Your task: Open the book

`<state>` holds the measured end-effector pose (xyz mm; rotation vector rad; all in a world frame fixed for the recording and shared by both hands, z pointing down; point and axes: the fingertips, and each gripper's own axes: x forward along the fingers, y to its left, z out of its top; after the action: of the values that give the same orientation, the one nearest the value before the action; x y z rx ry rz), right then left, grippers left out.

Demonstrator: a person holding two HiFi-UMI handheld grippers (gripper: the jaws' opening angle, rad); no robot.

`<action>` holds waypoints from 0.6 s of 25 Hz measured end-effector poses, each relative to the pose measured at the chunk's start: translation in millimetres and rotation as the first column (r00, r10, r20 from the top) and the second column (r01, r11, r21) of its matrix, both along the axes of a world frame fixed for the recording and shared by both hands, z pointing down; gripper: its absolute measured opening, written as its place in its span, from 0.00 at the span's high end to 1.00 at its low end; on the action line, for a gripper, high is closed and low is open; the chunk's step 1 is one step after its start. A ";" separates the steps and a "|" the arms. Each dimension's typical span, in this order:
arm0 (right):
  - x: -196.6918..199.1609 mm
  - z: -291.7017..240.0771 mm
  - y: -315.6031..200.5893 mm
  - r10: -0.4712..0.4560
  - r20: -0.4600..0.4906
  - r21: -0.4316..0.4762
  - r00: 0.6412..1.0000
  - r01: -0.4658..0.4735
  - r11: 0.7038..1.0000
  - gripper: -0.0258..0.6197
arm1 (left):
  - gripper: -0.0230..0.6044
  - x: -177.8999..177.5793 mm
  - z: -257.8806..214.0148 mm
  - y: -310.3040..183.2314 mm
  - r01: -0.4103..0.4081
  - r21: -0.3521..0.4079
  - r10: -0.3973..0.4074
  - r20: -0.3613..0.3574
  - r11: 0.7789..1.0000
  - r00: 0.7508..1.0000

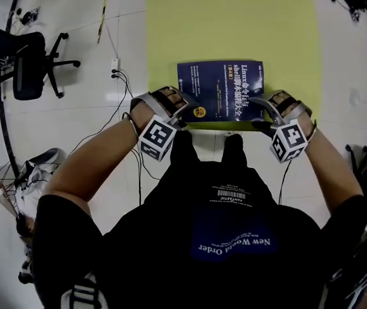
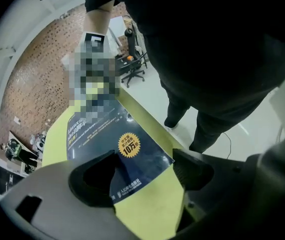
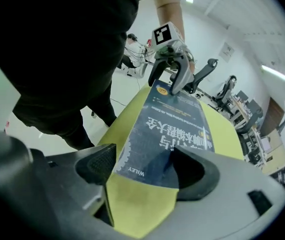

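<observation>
Head view looks steeply down on a white tiled floor, with a black office chair [image 1: 32, 60] at the far left and a white power strip [image 1: 114, 66] with its cables just left of the yellow-green table [image 1: 235, 18]. The person, in a black shirt, stands at the table's near edge with both forearms reaching forward.

The left gripper [image 1: 182, 111] points down at the near left corner of the book [image 1: 221, 89], with its marker cube [image 1: 158, 138] nearer the body. In the left gripper view the left gripper [image 2: 145, 176] is released and holds nothing. Its jaws stand wide apart, straddling that corner of the book [image 2: 102, 134]. A round gold sticker [image 2: 129, 145] sits on the cover just beyond them. Whether either pad touches the cover cannot be told.

The book is dark blue with white lettering. It lies closed and flat on the table, close to the near edge and roughly midway between the two hands.

The right gripper [image 1: 261, 111] points down at the book's near right corner, with its marker cube [image 1: 290, 141] behind it. In the right gripper view the right gripper [image 3: 142, 166] is likewise released, with its jaws spread on either side of the corner of the book [image 3: 175, 129], gripping nothing. The left gripper [image 3: 170, 76] shows at the book's far end in that view.
</observation>
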<state>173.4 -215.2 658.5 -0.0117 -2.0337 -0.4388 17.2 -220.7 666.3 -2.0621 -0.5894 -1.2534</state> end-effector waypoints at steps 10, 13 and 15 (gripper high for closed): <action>1.5 -12.7 5.3 0.018 0.053 -0.105 0.998 -0.012 0.994 0.66 | 0.44 1.1 -9.3 -0.3 0.021 -0.111 -0.025 -0.033 0.994 0.999; 0.9 -21.0 8.0 0.036 0.045 -0.128 0.998 -0.030 0.991 0.79 | 0.56 -2.6 -17.3 5.0 0.025 -0.172 -0.033 -0.043 0.985 0.999; -0.5 -28.8 6.7 0.053 0.051 -0.135 0.997 -0.046 0.990 0.83 | 0.71 -6.6 -24.9 8.6 0.025 -0.202 -0.038 -0.060 0.979 0.997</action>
<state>173.0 -208.5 629.7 -0.0307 -2.1094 -0.2740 10.6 -212.1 641.4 -2.2768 -0.6806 -1.1822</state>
